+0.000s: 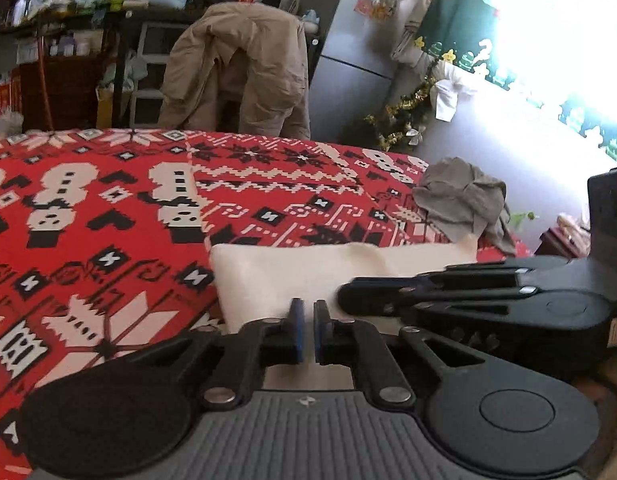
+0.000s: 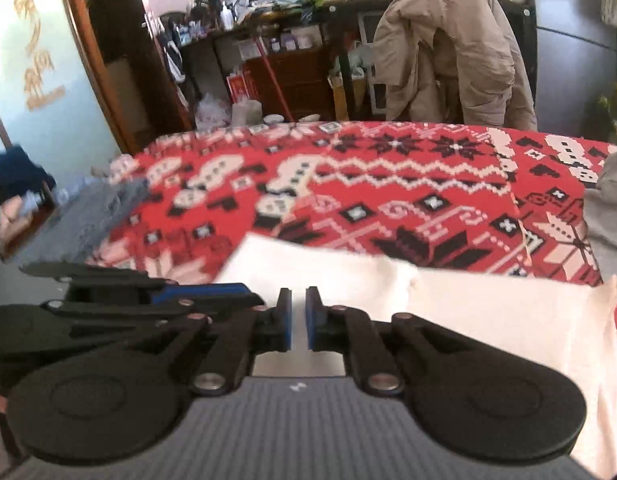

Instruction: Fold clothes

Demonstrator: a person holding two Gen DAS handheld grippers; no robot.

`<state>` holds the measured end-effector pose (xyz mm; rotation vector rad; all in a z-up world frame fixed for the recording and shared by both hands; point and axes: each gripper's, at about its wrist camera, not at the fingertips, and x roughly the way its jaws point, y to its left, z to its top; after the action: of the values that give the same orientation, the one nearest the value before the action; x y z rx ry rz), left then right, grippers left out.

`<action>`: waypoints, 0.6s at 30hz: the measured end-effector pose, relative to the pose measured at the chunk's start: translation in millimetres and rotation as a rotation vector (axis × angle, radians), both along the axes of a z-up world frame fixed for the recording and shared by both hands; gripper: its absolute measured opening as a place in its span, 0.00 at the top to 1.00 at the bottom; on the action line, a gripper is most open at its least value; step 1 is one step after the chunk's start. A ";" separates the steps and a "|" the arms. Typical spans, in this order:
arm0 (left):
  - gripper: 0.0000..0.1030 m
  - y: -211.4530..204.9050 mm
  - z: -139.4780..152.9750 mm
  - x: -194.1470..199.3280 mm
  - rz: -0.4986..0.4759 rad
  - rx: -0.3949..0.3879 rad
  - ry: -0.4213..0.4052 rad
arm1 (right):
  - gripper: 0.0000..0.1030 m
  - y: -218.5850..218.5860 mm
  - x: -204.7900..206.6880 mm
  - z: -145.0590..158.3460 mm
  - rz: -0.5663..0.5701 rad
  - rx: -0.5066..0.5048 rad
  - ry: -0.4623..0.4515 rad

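A white garment lies flat on the near part of a table under a red patterned cloth. My left gripper is at the garment's near edge, its blue pads almost touching, with white fabric showing in the slit between them. My right gripper is pinched on the same near edge, just to the right. Each gripper shows in the other's view: the right gripper coming in from the right, the left gripper from the left. They are close together, side by side.
A crumpled grey garment sits at the table's right edge. Blurred grey fabric lies at the left edge. Behind the table are a chair draped with a beige jacket, cluttered shelves and a grey fridge.
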<state>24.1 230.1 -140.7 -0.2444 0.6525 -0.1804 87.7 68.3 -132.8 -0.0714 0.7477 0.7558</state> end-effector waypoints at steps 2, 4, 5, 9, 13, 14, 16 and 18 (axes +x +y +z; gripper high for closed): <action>0.97 2.1 0.9 -4.9 0.006 0.001 0.000 | 0.96 -7.4 -2.8 -2.9 -0.015 -0.020 -0.018; 0.97 0.4 3.0 -10.2 0.000 -0.005 0.001 | 0.95 -18.1 -0.4 -4.4 -0.039 -0.039 -0.018; 0.95 -1.4 4.3 -13.0 -0.007 -0.009 0.000 | 0.95 -23.3 0.6 -3.0 -0.056 -0.038 -0.006; 0.93 -8.7 7.6 -23.2 -0.031 -0.021 0.005 | 0.92 -38.4 -12.1 10.4 -0.044 0.032 0.002; 0.93 -14.0 -3.5 -26.0 -0.030 -0.001 0.026 | 0.92 -23.5 -28.1 2.4 0.015 -0.012 0.004; 0.94 -13.8 -3.1 -27.7 -0.033 0.008 0.030 | 0.95 -19.8 -30.2 -1.6 0.019 -0.032 0.003; 0.94 -11.4 -2.2 -32.0 -0.042 0.008 0.038 | 0.95 -24.3 -31.3 -3.4 0.009 -0.044 -0.006; 0.94 -9.9 -0.2 -37.1 -0.051 0.011 0.044 | 0.96 -31.9 -31.4 -2.2 -0.002 -0.058 -0.009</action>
<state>-13.0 220.2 -140.9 -0.2222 0.7040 -0.2211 56.3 36.4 -135.0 -0.1261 0.7611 0.7315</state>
